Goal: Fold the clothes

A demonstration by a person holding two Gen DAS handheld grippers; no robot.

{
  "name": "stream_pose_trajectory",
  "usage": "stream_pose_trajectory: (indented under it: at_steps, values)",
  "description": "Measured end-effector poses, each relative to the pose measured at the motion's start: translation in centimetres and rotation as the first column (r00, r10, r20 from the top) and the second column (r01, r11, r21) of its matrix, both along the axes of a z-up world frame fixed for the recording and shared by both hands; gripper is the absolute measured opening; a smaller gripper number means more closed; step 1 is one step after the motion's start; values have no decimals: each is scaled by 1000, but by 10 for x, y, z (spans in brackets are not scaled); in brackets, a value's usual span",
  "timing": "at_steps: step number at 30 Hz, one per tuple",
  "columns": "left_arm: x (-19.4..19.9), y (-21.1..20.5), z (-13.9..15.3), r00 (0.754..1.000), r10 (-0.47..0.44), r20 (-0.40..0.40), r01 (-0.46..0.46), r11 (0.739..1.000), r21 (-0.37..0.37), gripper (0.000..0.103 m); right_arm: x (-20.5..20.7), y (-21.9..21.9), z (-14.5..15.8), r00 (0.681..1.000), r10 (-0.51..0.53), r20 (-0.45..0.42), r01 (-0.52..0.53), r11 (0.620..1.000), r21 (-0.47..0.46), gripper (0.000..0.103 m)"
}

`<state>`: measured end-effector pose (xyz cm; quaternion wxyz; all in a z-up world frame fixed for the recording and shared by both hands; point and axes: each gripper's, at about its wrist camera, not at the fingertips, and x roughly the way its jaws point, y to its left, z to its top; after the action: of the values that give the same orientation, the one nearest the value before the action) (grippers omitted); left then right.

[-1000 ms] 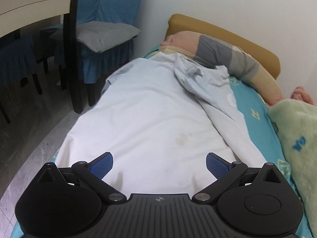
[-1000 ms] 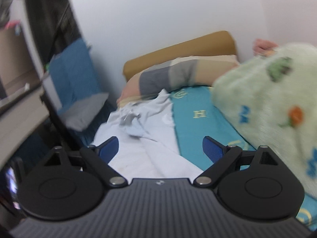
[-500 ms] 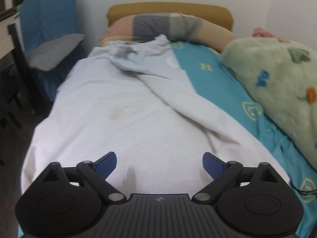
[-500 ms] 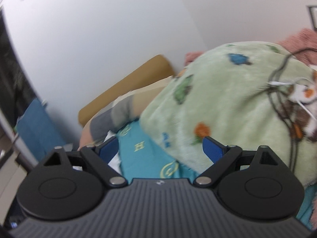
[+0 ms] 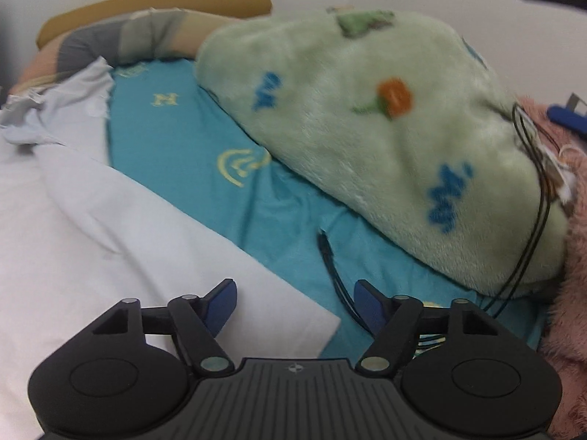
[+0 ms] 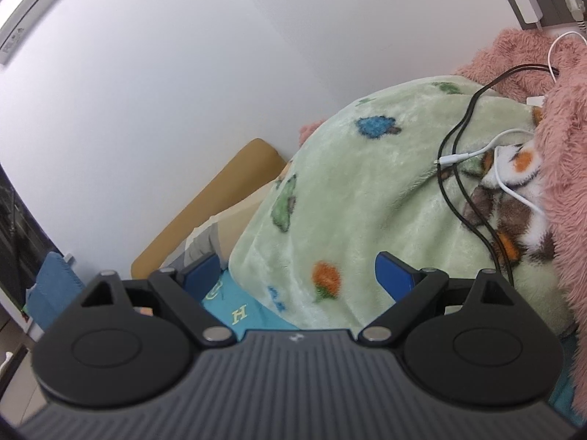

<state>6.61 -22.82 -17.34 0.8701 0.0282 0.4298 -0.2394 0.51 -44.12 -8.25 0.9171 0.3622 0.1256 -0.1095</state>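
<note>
Below the left gripper (image 5: 295,302), whose fingers stand wide and hold nothing, the white garment (image 5: 110,227) lies spread on the teal sheet (image 5: 205,135), its far end bunched near the pillow (image 5: 121,38), so any folding looks partial at most. Compared with a second ago, both views have swung right: the garment now fills only the left view's left side, and the right gripper (image 6: 297,275) (also wide, empty) faces the green blanket (image 6: 367,183), no garment in sight.

A plain white wall (image 6: 165,91) rises behind the tan headboard (image 6: 205,216).
</note>
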Motion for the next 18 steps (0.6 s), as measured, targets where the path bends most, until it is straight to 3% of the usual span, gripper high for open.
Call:
stream_pose_trajectory:
  at_steps: [3,6,8,10,13,18]
  values:
    - [-2,-1,-16,998,-46,-48,43,997,-65,70,2,-5,-5,1000,-9,-11,9,999,34,93]
    - [-7,-4,-24,999,-43,-14,42,998,-39,62,4,-11,-11,1000,-4,-14,5,997,73,93]
    - [-9,-6,-25,999,-33,25,33,999,-3,50,5,-10,-13,1000,-3,-15,4,997,74,93]
    - [-13,-8,-26,997,-22,67,18,998,57,22,7,-8,-15,1000,5,-17,-4,998,69,93]
    - [-12,-1,-23,998,1,70,-4,999,46,9,9,-6,-16,1000,13,-15,-12,998,61,93]
    - [-26,38,18,995,66,72,-62,996,-61,7,4,-2,-12,1000,15,18,-15,999,41,93]
